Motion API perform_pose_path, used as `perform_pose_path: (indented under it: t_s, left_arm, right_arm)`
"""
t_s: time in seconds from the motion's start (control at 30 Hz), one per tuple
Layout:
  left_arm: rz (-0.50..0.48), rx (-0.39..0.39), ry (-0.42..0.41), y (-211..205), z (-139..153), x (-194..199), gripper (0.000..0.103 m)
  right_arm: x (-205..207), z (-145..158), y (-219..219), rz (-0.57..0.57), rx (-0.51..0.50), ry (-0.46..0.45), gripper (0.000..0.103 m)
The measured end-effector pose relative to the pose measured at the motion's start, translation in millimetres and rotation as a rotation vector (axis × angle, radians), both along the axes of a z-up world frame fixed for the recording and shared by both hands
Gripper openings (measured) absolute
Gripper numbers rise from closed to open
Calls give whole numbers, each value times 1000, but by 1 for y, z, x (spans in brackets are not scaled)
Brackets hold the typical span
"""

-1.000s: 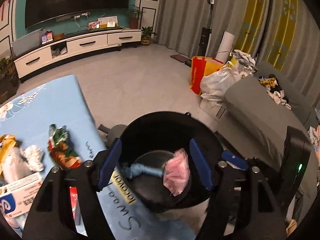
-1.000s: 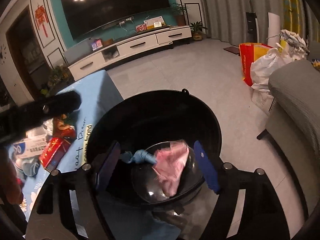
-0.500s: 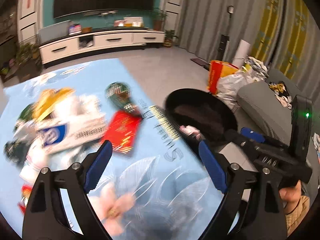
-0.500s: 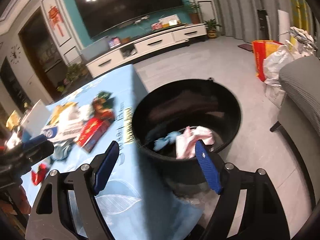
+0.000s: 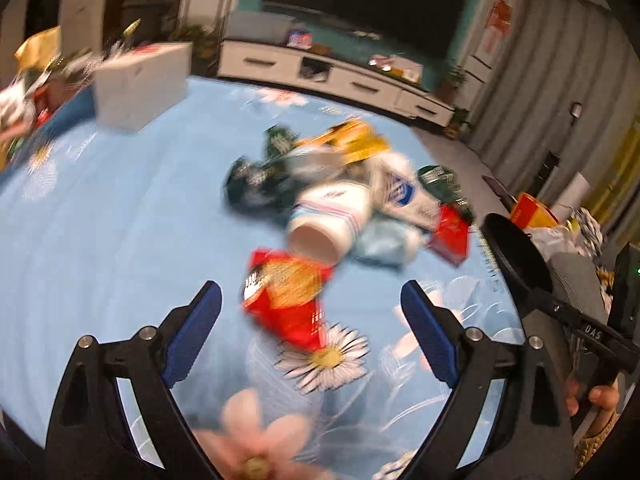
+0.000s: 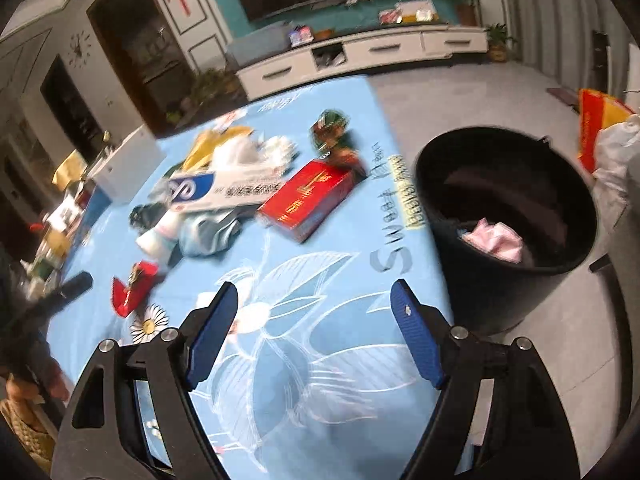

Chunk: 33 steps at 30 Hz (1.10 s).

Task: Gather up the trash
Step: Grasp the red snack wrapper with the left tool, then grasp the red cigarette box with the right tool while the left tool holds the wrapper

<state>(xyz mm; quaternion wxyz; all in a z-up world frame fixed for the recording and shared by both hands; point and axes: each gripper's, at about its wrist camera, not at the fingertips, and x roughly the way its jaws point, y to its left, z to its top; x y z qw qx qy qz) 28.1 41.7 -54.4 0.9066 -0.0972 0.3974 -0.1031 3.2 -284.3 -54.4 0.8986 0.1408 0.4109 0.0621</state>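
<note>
A pile of trash lies on the blue flowered tablecloth (image 5: pixel 100 240). Nearest my open, empty left gripper (image 5: pixel 312 320) is a red and gold snack wrapper (image 5: pixel 288 300), with a white paper cup (image 5: pixel 328 224) on its side behind it. In the right wrist view a red box (image 6: pixel 308 198), a white and blue carton (image 6: pixel 224 192) and a green wrapper (image 6: pixel 332 128) lie ahead. My right gripper (image 6: pixel 312 320) is open and empty above the cloth. The black bin (image 6: pixel 508 216) stands on the floor to the right and holds pink crumpled trash (image 6: pixel 496 240).
A white box (image 5: pixel 140 84) stands at the table's far left, with clutter beyond it. The table edge runs beside the bin. A grey sofa (image 5: pixel 576 276) and bags (image 6: pixel 600 128) are on the right. A white TV cabinet (image 6: pixel 360 56) lines the far wall.
Both grippers have swung left from above the bin to over the table. The left one now faces the trash pile; the pink and blue trash stays in the bin.
</note>
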Motion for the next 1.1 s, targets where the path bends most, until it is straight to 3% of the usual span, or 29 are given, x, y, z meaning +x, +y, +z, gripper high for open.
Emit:
perform_pose_path:
  t_s: [0.23,0.37,0.63,0.7,0.77,0.83,0.97,1.1]
  left_arm:
    - [1,-55,34,18,-23,4,91]
    - [-45,-24,36,3,-31,13,91]
    - [-14,107,62,-18,-55,36,91]
    - [-12,131,57,-19,-57,36,83]
    - [-7,143,56,-18,-60,39,57]
    - [-6,137,52,-16,-61,39,54]
    - [-9,89,36,-8,-58,39,29]
    - [-11,46,34,1,-53,43,28]
  right_arm:
    - [17,-3,32,32,1,35,78]
    - [25,-4,36,18,7,47,78]
    - [53,-7,35,-16,8,56,78]
    - [64,-9,34,-39,16,61,78]
    - [76,-14,33,-70,19,73,78]
    - [89,-23,32,-98,27,92,78]
    - [109,-35,31,-142,40,131,78]
    - [124,-40,29,-183,33,143,78]
